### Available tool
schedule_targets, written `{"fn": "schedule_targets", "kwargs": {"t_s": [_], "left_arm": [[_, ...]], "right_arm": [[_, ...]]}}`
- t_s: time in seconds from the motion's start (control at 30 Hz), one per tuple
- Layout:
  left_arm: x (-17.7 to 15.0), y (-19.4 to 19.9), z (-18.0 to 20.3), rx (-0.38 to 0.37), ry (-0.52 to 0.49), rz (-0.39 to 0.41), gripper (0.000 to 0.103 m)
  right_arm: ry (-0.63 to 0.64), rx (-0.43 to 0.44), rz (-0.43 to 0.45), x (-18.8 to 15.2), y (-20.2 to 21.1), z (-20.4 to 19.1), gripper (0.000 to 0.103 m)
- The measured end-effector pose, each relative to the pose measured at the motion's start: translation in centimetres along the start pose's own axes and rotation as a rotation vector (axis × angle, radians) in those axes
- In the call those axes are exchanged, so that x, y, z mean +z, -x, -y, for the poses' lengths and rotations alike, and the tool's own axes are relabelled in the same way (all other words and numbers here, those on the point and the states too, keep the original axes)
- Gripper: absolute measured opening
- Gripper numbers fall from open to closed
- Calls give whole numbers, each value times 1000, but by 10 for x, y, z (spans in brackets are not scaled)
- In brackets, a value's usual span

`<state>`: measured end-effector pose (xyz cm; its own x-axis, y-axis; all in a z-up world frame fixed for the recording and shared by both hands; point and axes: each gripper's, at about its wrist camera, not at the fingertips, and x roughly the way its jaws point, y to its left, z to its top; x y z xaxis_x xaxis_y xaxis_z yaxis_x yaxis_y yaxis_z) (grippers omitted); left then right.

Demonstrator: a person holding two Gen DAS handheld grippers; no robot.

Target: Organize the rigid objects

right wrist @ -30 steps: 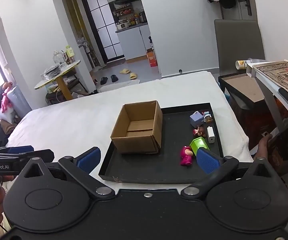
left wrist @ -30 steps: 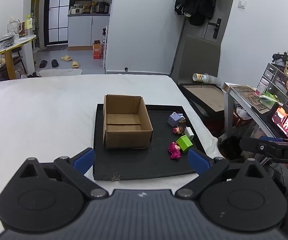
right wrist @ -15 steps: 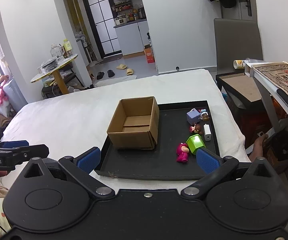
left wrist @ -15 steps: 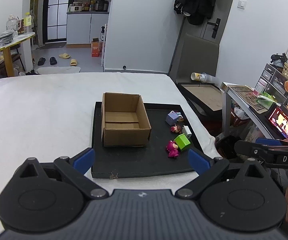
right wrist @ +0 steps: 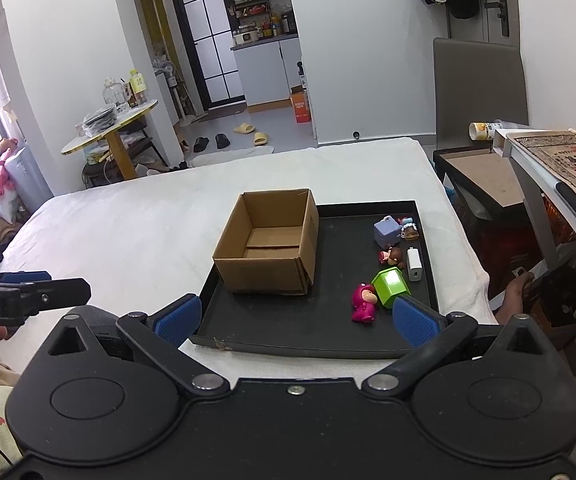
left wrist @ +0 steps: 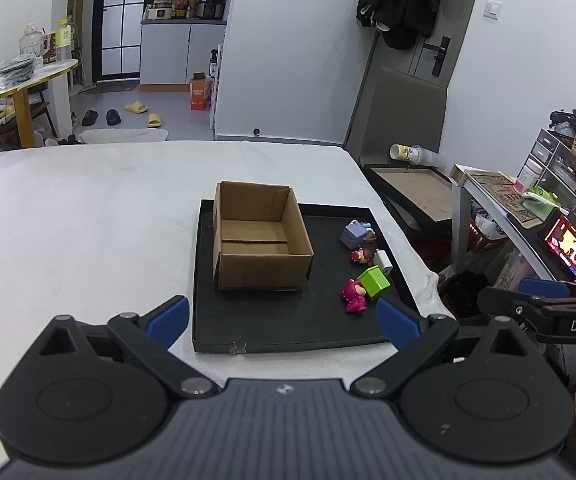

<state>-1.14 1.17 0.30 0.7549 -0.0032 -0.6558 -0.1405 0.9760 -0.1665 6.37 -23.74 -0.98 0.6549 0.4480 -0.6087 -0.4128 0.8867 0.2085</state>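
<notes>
Left gripper (left wrist: 282,318) w/ blue ribbed pads is hovering over the white cloth-covered table (left wrist: 88,220), jaws wide apart, holding nothing; prob. waiting short of the near edge of the flat black rectangular tray (left wrist: 288,328) so the view ahead is staying open.

Open-topped brown corrugated cardboard box (left wrist: 262,246) is sitting on the tray's left half, flaps folded flat inside, nothing in it; likely the bin for the toys, so it's placed w/in easy reach of them.

At approx. 3 o'clock from the box the rigid pieces are lying in a loose column along the tray's right side, far to near: lilac plastic cube-shaped case (right wrist: 387,233) touching a small brown-and-blue figurine (right wrist: 409,230); brown-haired doll figure (right wrist: 391,257) on its side; white glossy rectangular charger block (right wrist: 414,265); lime-green hard plastic box (right wrist: 391,287) tilted; magenta moulded bear figure (right wrist: 363,303) lying down just beside it; all smooth, hard, small.

Right gripper (right wrist: 293,318) is also hanging back, jaws spread, empty; green box sitting at 1 o'clock, nearest its right pad, so prob. first pick.
</notes>
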Motion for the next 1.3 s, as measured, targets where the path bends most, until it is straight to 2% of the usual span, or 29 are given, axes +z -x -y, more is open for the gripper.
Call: {"fn": "schedule_targets", "kwargs": {"t_s": [1.3], "left_arm": [[9,-11,4,-24,-38,-16,99]], "right_arm": [[4,-26,-27,-3,-3,-4,103]]}}
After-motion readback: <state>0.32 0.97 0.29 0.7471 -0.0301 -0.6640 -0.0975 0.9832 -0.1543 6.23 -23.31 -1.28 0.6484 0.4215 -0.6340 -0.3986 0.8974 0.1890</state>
